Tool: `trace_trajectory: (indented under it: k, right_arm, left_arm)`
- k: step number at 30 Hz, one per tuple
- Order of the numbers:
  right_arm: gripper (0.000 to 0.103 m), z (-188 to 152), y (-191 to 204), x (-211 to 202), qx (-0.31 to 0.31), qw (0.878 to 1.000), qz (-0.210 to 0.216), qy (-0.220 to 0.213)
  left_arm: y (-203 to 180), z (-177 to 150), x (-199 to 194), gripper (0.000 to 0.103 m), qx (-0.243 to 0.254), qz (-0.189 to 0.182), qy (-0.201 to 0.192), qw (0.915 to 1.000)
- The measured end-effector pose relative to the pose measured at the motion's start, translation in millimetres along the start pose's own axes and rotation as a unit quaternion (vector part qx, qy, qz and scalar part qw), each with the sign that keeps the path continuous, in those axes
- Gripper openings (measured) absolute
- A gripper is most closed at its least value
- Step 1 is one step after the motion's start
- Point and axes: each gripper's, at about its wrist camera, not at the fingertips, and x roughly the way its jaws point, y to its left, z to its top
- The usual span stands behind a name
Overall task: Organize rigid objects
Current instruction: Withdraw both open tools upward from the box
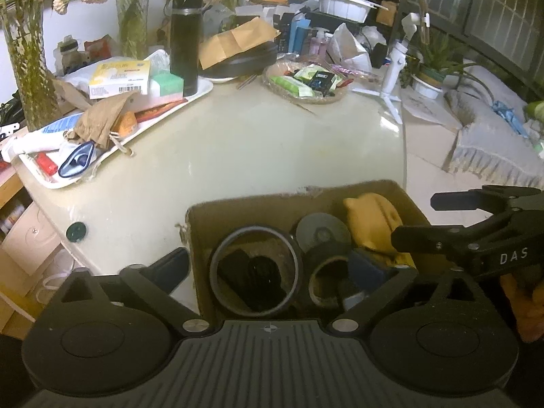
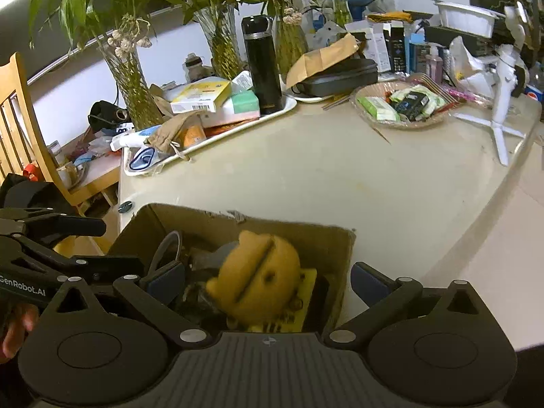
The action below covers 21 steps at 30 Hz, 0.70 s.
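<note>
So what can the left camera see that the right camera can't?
Only the left wrist view shows the big tape ring, the grey disc and the right gripper, jaws open. Only the right wrist view shows the wooden chair and the left gripper, jaws open. Both show the cardboard box, the yellow toy, the black flask and the snack basket.

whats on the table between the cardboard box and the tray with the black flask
Nothing: both wrist views show bare tabletop between the cardboard box and the tray holding the black flask.
</note>
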Motion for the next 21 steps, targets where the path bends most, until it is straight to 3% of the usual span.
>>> trace_trajectory:
  k: [21]
  right_arm:
    - [0.103,-29.4,8.9,-21.9,0.015,0.999,-0.014,0.033]
  left_arm:
    - [-11.1,-23.5,-14.6,0.103,-0.001,0.014,0.031,0.9994]
